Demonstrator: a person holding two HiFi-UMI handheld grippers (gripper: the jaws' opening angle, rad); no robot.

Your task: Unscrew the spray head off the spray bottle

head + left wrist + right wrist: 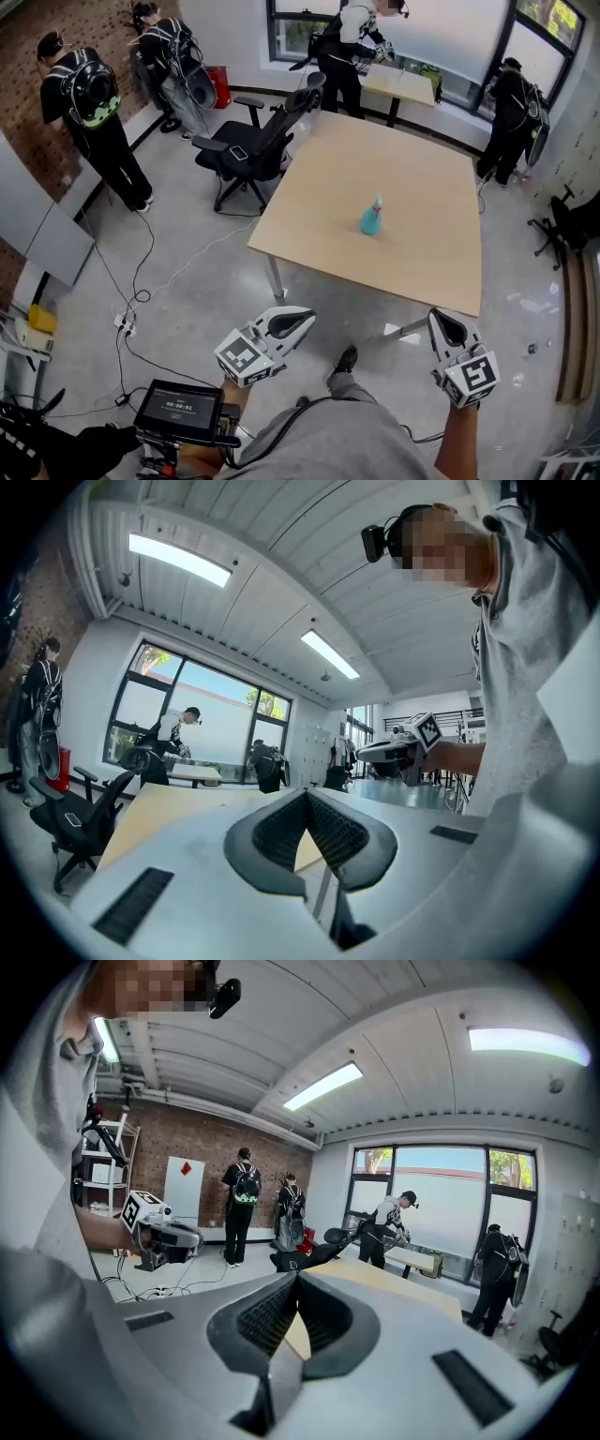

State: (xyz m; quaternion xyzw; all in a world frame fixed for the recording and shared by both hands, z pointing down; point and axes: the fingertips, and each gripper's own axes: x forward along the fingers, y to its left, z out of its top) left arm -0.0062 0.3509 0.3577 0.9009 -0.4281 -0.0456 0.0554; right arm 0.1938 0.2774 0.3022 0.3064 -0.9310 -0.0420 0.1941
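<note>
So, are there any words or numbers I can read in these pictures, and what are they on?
Nothing reads clearly.
Screen at the head view's bottom left: a row of digits, too small to read.
Left gripper and right gripper: black-and-white square markers, no letters.
White board on the brick wall: a red diamond, no words.
Spray bottle on the table: no label can be made out.
</note>
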